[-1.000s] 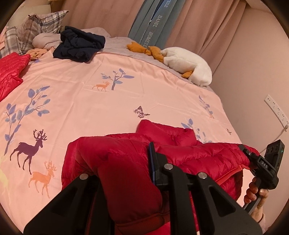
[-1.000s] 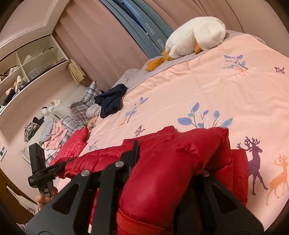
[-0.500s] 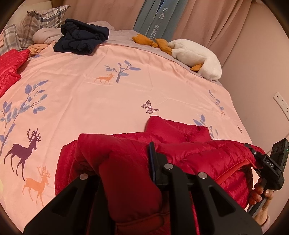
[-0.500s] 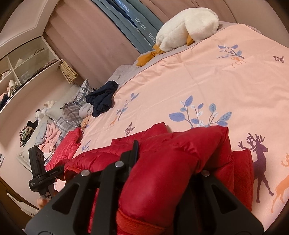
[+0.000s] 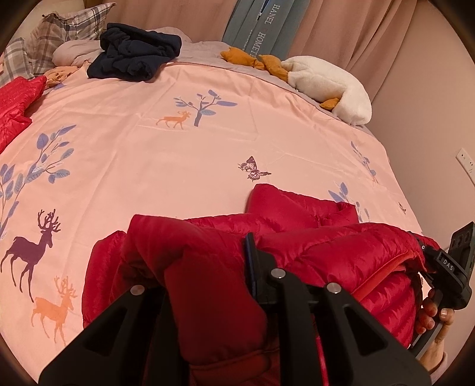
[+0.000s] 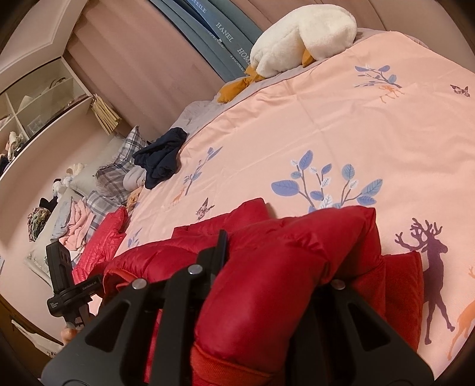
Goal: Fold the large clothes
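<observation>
A red puffer jacket (image 5: 311, 246) lies bunched on the near part of the pink bedspread (image 5: 178, 154). My left gripper (image 5: 204, 267) is shut on a thick fold of the jacket, which bulges between its fingers. My right gripper (image 6: 276, 264) is shut on another fold of the same jacket (image 6: 282, 255). Each gripper shows in the other's view: the right one (image 5: 445, 267) at the jacket's right end, the left one (image 6: 71, 285) at its left end. The fingertips are buried in fabric.
A white plush goose (image 5: 329, 80) lies at the far edge of the bed. A dark navy garment (image 5: 133, 56), plaid pillows (image 5: 68, 26) and a second red garment (image 5: 14, 101) lie at the far left. A wall with a socket (image 5: 466, 160) is at the right.
Both grippers have carried the held folds of the jacket forward over the bed. The butterfly print and the far clothes now sit lower and closer in the views.
</observation>
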